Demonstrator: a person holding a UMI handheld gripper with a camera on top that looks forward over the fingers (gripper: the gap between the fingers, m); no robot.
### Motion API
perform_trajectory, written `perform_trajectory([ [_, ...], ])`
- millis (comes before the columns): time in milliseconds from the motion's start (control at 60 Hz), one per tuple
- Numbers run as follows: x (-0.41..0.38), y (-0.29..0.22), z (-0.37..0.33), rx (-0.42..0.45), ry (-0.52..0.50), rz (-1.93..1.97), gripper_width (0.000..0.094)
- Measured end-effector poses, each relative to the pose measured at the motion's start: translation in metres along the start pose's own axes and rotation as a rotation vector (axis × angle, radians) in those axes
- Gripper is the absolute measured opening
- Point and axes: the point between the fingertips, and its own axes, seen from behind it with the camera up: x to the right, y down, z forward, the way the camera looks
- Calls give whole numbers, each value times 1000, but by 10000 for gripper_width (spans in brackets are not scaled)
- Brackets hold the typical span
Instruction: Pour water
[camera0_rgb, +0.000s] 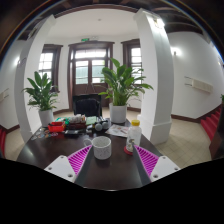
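Upright, white cup (101, 147) stands between parted tongs (112, 160).

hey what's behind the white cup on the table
Behind the white cup, across the dark table, lie dark cluttered items and a potted plant. A bottle stands beside it. The cup's inside isn't visible. The gripper is open.

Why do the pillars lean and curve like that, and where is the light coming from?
Gripper view: a wide-angle lens bends the pillars outward. Daylight comes through the windows behind, which glare white; the dark table shows little shine. The open gripper frames a white cup.
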Motion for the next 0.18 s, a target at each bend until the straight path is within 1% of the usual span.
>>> perform_trajectory([
  [183, -17, -1, -8, 11, -16, -33, 800],
])
